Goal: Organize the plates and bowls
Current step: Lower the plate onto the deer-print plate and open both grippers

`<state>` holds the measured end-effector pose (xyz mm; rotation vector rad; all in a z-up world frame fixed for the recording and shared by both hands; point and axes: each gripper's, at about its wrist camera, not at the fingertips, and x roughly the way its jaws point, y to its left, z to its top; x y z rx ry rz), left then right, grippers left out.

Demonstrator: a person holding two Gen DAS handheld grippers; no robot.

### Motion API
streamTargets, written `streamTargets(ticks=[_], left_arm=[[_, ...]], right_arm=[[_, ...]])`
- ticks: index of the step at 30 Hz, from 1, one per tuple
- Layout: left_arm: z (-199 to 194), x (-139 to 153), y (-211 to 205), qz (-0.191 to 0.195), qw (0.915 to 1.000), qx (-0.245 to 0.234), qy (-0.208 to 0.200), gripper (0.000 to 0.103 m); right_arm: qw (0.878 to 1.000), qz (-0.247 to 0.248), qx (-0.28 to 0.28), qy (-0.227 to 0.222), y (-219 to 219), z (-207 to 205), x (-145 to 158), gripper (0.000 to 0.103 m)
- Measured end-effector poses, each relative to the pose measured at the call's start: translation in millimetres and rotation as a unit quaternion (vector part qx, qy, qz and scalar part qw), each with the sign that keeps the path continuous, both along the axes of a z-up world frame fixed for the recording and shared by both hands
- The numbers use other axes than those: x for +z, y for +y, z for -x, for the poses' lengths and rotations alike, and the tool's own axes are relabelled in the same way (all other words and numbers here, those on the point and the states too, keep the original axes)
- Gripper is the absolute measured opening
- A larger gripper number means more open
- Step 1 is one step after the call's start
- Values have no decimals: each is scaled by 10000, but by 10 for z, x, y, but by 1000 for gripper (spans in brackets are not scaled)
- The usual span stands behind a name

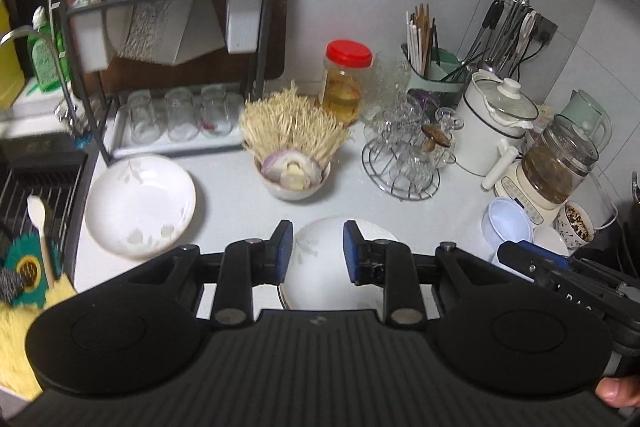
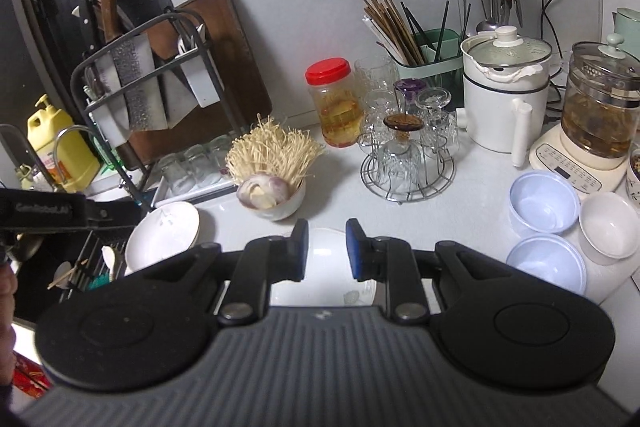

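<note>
A white plate with a leaf pattern lies on the counter at the left; in the right wrist view it shows by the sink. A second white plate lies under my left gripper, which is open and empty above it. My right gripper is open and empty over the same plate. Two pale blue bowls and a white bowl sit at the right. The right gripper's body shows in the left wrist view.
A bowl of enoki mushrooms and onion stands behind the plates. A glass rack, a red-lidded jar, a white pot and a kettle crowd the back. A dish rack and sink are left.
</note>
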<state>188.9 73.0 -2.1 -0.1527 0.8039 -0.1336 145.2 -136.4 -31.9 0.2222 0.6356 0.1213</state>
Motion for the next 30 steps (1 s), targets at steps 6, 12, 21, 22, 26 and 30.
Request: streamTargets(ticks=[6,12,21,22,26,30], left_arm=[[68,-116,-22,77,9997,96,216,31],[167,-155,-66,58,9993,235,276,31],[368,-206,-91,77,9978,556,361,31],[393,-217,-92,92,9974,604,382,31],[495,-254,-86,115,9961,762,430,31],[606,-264,-94,59,9950,898,431,31]], right_arm=[[9999,38,109,10,15,58,-19,24],[9996,48,270,57,16,113,-41,24],[9984,75,546,102,-24,194,-53,24],[9982,84,586,116,-24,201,-58,24],[9970,132,743,159,-18,233,-76,24],[9958,99,883,207,-9,261,-95,24]])
